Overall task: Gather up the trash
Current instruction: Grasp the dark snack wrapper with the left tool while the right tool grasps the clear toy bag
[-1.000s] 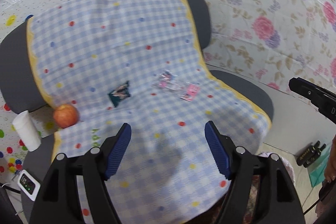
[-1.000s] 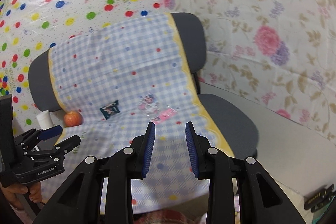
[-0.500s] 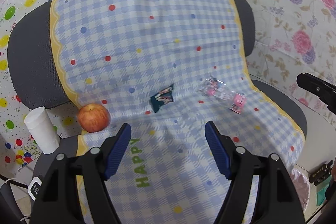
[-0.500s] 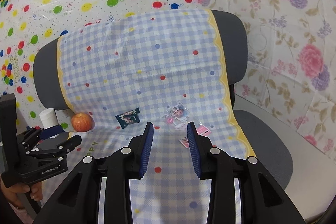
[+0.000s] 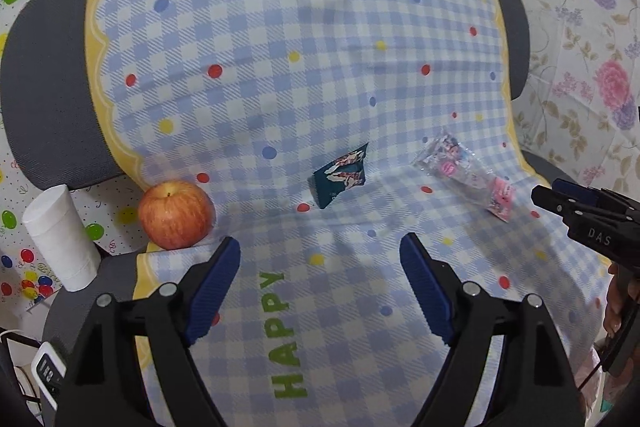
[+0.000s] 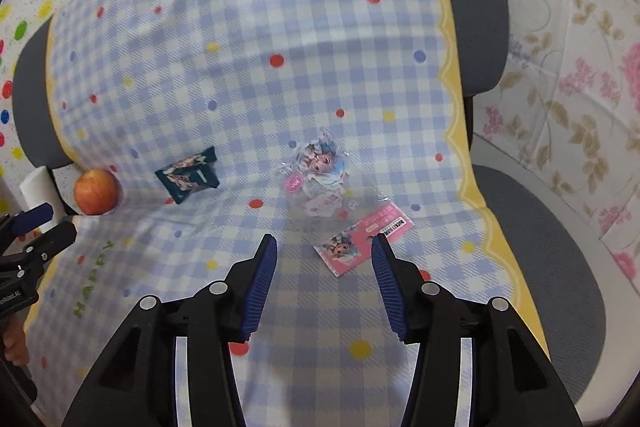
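Note:
A dark teal snack wrapper (image 5: 339,174) (image 6: 188,176) lies on the blue checked cloth over a grey chair. A clear plastic wrapper with a cartoon girl (image 5: 452,163) (image 6: 318,173) lies to its right, ending in a pink card (image 5: 500,199) (image 6: 362,241). My left gripper (image 5: 320,259) is open and empty, just short of the teal wrapper. My right gripper (image 6: 324,259) is open and empty, its fingertips on either side of the pink card's near edge. The right gripper also shows at the right edge of the left wrist view (image 5: 552,193).
A red apple (image 5: 175,214) (image 6: 96,191) sits at the cloth's left edge. A white paper cup (image 5: 60,237) stands left of it. The chair's backrest (image 6: 474,11) rises behind. Flowered wall covering (image 5: 580,27) is to the right.
Both grippers have moved closer to the chair seat and the wrappers. The right gripper's jaws have opened wider. The wrappers have not moved.

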Tool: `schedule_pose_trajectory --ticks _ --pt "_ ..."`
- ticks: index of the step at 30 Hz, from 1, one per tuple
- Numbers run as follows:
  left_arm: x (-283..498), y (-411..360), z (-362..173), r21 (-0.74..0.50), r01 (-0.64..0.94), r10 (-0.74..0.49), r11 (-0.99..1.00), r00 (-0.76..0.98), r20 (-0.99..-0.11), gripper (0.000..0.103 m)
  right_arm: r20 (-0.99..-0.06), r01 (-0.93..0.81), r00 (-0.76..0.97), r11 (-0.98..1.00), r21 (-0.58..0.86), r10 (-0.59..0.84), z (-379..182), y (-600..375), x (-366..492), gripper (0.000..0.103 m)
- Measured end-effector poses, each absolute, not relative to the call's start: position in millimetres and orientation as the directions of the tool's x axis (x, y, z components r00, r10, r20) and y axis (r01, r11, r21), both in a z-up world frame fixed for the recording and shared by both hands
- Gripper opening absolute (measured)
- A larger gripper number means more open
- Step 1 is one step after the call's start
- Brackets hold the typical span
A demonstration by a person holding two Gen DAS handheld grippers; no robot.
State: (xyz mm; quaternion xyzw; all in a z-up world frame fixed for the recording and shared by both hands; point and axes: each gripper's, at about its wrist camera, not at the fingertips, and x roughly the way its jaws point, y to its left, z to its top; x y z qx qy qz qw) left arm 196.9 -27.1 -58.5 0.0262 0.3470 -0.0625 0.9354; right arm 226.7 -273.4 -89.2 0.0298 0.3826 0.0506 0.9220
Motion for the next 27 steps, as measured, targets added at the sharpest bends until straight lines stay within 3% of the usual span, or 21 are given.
schedule_pose_trajectory --ticks 18,20,22,27 --pt "296.2 -34.6 -105.3 0.022 0.137 -0.076 0.99 0.671 -0.738 0.08 -0.832 -0.165 0.551 0.986 -0.035 0.063 -143.6 -241.7 308.3 0.049" --pt "303.0 -38.0 -110.3 0.023 0.16 -0.09 0.987 0.66 -0.746 0.08 -0.829 -0.162 0.557 0.986 -0.048 0.052 -143.5 -241.1 308.8 0.036" --pt "310.1 -39.3 -113.6 0.019 0.173 -0.099 0.985 0.647 -0.756 0.077 -0.83 -0.162 0.556 0.986 -0.046 0.053 -144.2 -241.2 308.7 0.005" --pt "320.5 -42.3 -112.2 0.006 0.205 -0.13 0.979 0.643 -0.755 0.066 -0.787 -0.139 0.609 0.99 0.015 0.097 -129.5 -248.5 295.8 0.0"
